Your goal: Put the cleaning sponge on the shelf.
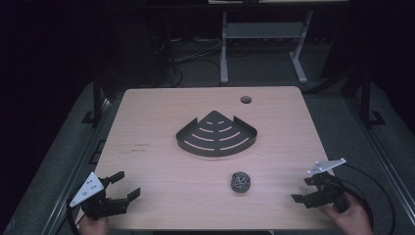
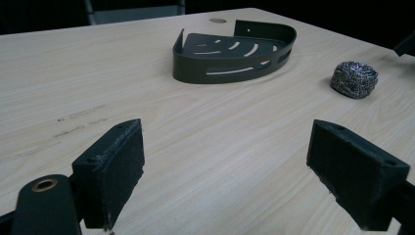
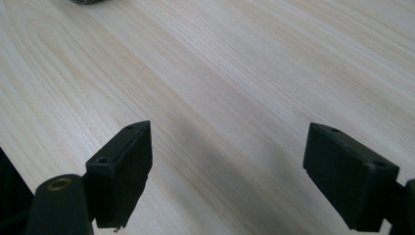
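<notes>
Right gripper (image 1: 307, 190), lower right of high view, jaws open, empty. Round grey steel-wool scouring ball (image 1: 240, 181) lies left of it, nearer than left gripper (image 1: 125, 187), also open; black slotted metal corner tray (image 1: 216, 134) above.

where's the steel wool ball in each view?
High view: the round grey steel wool ball lies right of centre, nearer the person than the black slotted metal corner shelf.
Left gripper view: upper right, right of the shelf.
Right gripper view: a sliver at the top edge, left.
Shared landmark: the pale wooden table.
</notes>
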`<state>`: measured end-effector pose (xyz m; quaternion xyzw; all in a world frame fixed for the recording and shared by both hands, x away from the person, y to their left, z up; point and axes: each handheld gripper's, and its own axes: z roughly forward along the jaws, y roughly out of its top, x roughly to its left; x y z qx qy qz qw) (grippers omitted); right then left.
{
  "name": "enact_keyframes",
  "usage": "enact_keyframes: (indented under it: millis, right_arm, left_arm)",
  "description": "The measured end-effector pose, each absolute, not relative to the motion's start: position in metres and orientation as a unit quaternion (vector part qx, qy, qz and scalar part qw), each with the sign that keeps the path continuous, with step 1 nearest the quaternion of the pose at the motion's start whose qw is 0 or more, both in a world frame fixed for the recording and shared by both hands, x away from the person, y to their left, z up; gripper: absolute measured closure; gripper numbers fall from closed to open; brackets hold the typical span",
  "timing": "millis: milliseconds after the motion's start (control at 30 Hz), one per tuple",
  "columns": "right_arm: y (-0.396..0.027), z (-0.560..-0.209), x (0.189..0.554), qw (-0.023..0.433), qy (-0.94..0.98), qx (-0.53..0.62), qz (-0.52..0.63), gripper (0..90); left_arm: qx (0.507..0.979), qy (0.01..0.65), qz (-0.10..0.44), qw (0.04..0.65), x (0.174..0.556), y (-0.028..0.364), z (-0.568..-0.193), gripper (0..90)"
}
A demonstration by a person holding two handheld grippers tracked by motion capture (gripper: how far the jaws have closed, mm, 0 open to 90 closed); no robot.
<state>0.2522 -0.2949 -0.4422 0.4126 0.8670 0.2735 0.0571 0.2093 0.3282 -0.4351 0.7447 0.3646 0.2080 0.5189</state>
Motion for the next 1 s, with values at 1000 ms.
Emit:
enact_keyframes:
  millis: [1000]
  right_arm:
    - [-0.254, -0.433, 0.261, 0.043, 0.894, 0.361, 0.260, 17.5]
  left_arm:
    - [0.744, 0.363, 0.207, 0.521, 0.209, 0.330, -0.435, 13.3]
